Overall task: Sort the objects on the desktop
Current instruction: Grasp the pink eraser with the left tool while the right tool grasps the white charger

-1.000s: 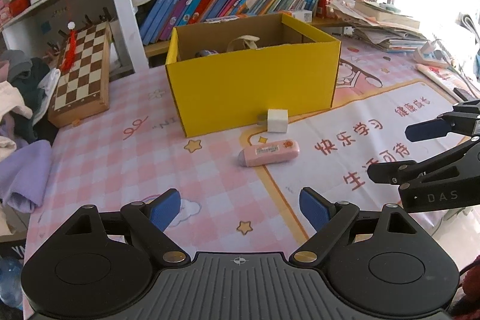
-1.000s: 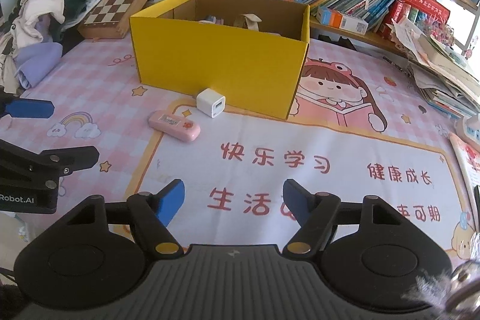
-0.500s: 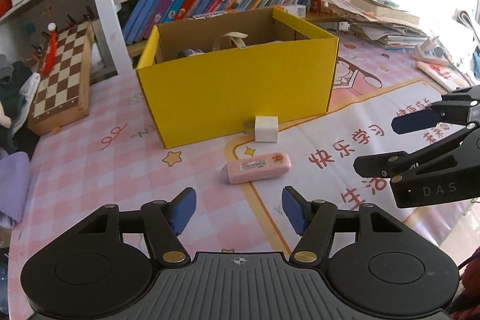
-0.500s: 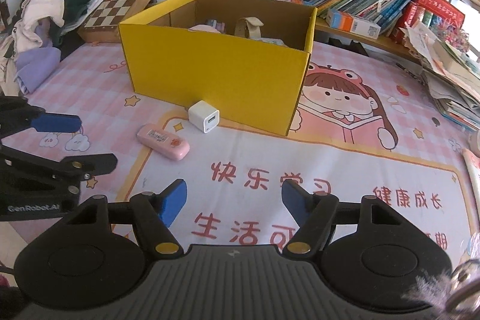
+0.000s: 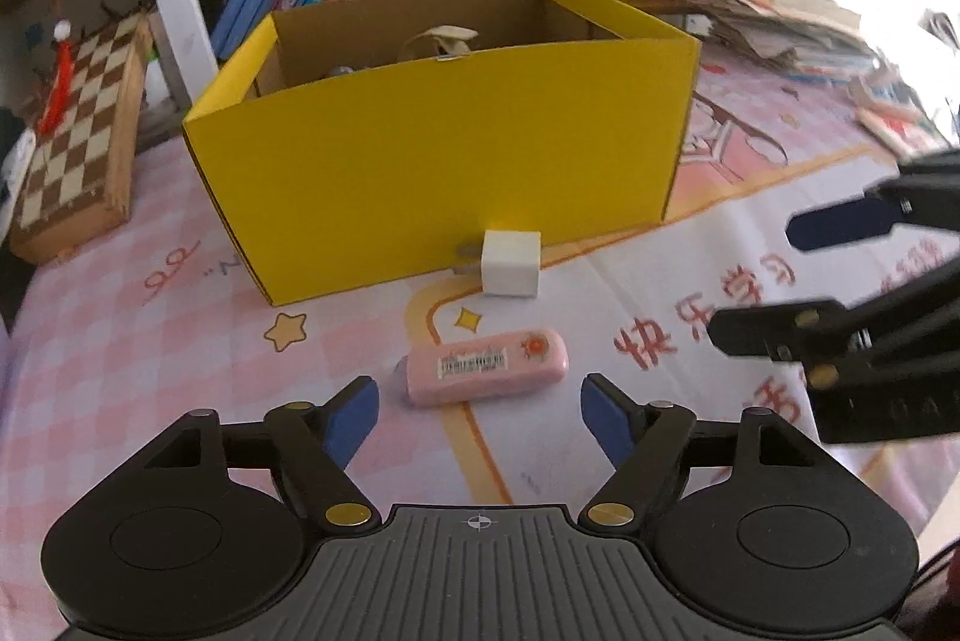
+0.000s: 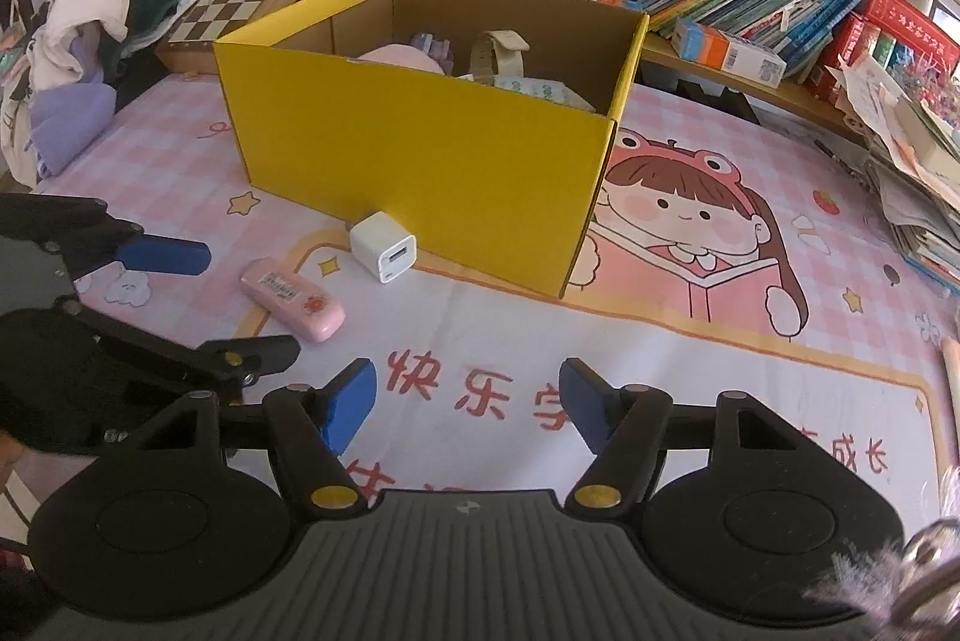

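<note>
I hold my left tool (image 5: 480,404) low over the worktop (image 5: 150,341), its blue-padded fingers spread wide with nothing between them. My right tool (image 6: 468,404) hovers level beside it, equally spread and empty. The pink eraser (image 5: 486,367), a smooth rounded bar with a barcode label, lies flat on the glossy printed mat just ahead of my left tool, between its fingertips' line. Beyond it the white charger cube (image 5: 510,261), matte plastic, rests touching the front wall of the yellow cardboard box (image 5: 444,161), which holds several items.
</note>
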{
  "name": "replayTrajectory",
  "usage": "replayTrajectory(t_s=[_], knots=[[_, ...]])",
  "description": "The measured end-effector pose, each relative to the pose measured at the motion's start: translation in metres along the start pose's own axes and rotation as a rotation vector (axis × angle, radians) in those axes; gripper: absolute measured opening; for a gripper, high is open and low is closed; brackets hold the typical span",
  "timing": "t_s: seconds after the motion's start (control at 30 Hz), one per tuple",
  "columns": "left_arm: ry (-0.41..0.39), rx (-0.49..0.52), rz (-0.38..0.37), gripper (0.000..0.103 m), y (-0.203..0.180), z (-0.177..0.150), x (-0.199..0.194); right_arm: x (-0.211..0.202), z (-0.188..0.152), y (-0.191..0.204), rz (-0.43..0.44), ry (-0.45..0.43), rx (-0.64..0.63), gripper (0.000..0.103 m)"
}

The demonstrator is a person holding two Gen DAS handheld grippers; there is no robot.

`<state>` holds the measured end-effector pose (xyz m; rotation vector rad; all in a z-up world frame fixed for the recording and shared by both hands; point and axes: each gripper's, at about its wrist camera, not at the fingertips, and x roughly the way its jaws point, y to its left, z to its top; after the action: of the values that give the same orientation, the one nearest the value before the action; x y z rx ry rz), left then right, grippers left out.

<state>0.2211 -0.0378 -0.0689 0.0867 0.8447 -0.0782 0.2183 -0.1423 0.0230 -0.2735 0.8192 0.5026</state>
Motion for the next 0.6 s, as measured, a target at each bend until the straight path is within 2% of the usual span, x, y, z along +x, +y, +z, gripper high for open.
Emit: replayTrajectory(t_s=[0.13,0.6], knots=[[0.010,-0.060,-0.009,0.083,0.005,0.004,0.012,0.003,0.003,-0.005,0.003,0.003,-0.009,0.066],[0.062,-0.093,-0.006,0.082,0.007,0.006,0.035,0.013,0.011,-0.007,0.025,0.011,-0.043,0.066]])
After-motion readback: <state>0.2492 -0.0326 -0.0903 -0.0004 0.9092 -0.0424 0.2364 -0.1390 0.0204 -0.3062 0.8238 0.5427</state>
